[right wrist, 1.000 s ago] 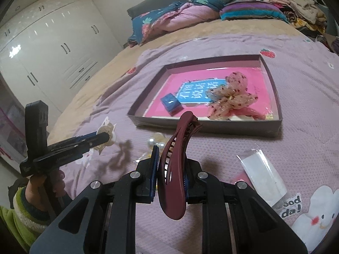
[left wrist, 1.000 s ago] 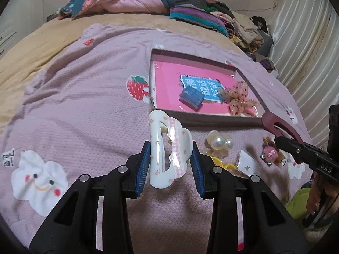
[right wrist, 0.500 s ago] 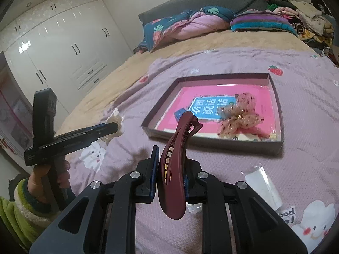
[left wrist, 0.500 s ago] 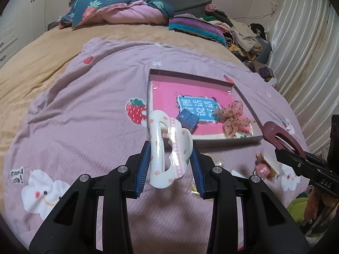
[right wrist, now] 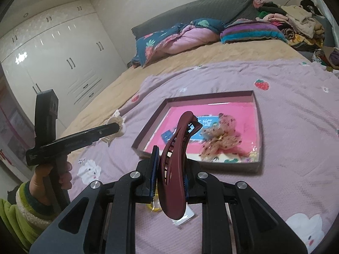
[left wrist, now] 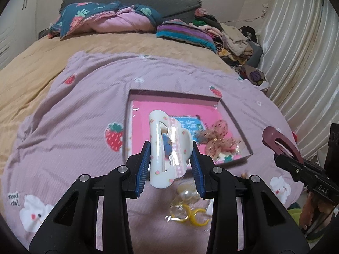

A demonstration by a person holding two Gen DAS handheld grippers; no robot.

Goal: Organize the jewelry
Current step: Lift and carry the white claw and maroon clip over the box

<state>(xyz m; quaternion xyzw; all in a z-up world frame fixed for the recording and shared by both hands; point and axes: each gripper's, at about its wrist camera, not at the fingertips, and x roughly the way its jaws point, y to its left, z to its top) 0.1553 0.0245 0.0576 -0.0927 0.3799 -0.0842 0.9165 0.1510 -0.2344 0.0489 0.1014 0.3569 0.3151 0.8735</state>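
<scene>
My left gripper is shut on a white hair claw clip with small strawberries, held above the near edge of the box. My right gripper is shut on a dark red hair claw clip, also held in the air short of the box. The shallow box with a pink floor lies on the lilac blanket. In it are a sheer dotted bow, a small blue box and a blue card. The right gripper also shows in the left wrist view.
A pearl clip and yellow rings in plastic lie on the blanket below my left gripper. A clear packet lies under the right one. Pillows and piled clothes are at the bed's far end; a curtain hangs on the right.
Both grippers have risen with their clips and tilted up; the box and loose pieces now sit lower and farther in both views. The clips remain gripped.
</scene>
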